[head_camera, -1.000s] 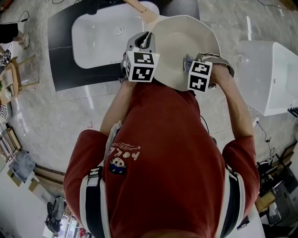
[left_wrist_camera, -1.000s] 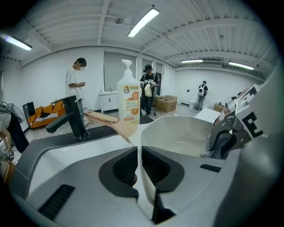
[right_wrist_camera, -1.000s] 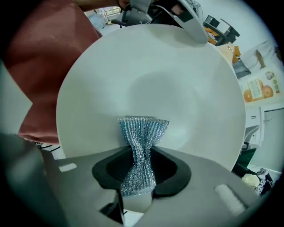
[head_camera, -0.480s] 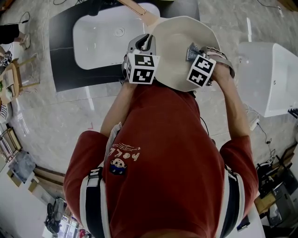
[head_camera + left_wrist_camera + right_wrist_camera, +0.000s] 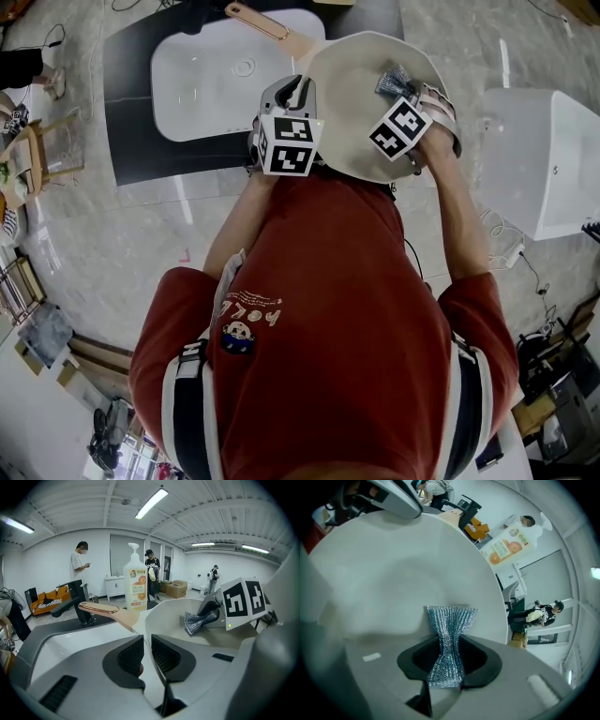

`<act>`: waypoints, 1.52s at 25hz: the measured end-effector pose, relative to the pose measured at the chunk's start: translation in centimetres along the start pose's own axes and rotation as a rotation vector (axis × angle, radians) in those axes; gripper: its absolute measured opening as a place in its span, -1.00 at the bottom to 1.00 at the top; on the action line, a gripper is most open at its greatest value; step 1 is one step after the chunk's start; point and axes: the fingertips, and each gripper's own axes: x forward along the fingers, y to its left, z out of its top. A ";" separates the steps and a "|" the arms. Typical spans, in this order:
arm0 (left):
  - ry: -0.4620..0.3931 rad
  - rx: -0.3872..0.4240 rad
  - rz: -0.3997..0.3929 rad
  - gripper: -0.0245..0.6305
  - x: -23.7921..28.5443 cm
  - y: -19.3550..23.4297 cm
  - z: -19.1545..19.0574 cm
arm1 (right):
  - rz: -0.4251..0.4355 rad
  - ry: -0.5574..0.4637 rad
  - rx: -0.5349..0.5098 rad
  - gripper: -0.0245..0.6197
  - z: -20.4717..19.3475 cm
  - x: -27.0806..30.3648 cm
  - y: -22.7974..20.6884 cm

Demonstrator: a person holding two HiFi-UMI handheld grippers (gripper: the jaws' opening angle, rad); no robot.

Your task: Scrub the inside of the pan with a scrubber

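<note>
Head view: I'm holding the cream pan [image 5: 354, 98] up over the right end of the black counter [image 5: 127, 112], just right of the white sink [image 5: 202, 80]. Its wooden handle [image 5: 272, 25] points to the counter's far edge. L gripper [image 5: 298, 91] is clamped on the pan's near-left rim; in the left gripper view the thin rim runs straight btw the two closed jaws. R gripper [image 5: 405, 97] reaches in over the pan's right rim w/ the silvery scrubber [image 5: 394, 82] at its tip, toward the far-right part of the inside. The right gripper view shows those jaws squeezed on the scrubber's [image 5: 451, 630] pinched middle, its free end fanned out flat against the pan's pale inner wall [image 5: 393, 573]. From the L side, an orange-label soap bottle [image 5: 135, 583] and black faucet [image 5: 75, 603] stand at the counter's far edge, behind the handle.
</note>
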 end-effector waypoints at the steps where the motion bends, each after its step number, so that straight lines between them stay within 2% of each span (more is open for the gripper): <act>1: 0.001 -0.001 0.001 -0.75 0.0 0.0 -0.1 | -0.014 -0.009 0.024 -0.49 0.3 0.1 -0.4; 6: 0.005 -0.008 0.008 -0.75 -0.3 0.0 -0.1 | -0.067 -0.068 0.137 -0.49 1.9 -0.1 -2.2; 10: 0.007 -0.007 0.013 -0.75 -0.2 0.1 -0.1 | -0.083 -0.102 0.189 -0.49 3.1 0.2 -2.9; 19: 0.015 -0.011 0.017 -0.74 -0.2 0.4 -0.4 | -0.126 -0.227 0.242 -0.49 6.8 -0.3 -4.1; 25: 0.009 -0.013 0.019 -0.73 -0.1 0.3 -0.8 | -0.152 -0.317 0.213 -0.48 9.4 -0.2 -3.6; 28: 0.004 -0.017 0.019 -0.74 0.0 0.2 -0.6 | -0.130 -0.364 0.189 -0.48 10.6 -0.3 -2.8; 31: 0.004 -0.008 0.020 -0.74 0.0 0.2 -0.4 | -0.069 -0.400 0.151 -0.48 11.7 -0.6 -1.4; 38: 0.007 -0.007 0.023 -0.75 0.0 0.4 -0.2 | 0.086 -0.404 -0.031 -0.48 12.6 -1.1 2.4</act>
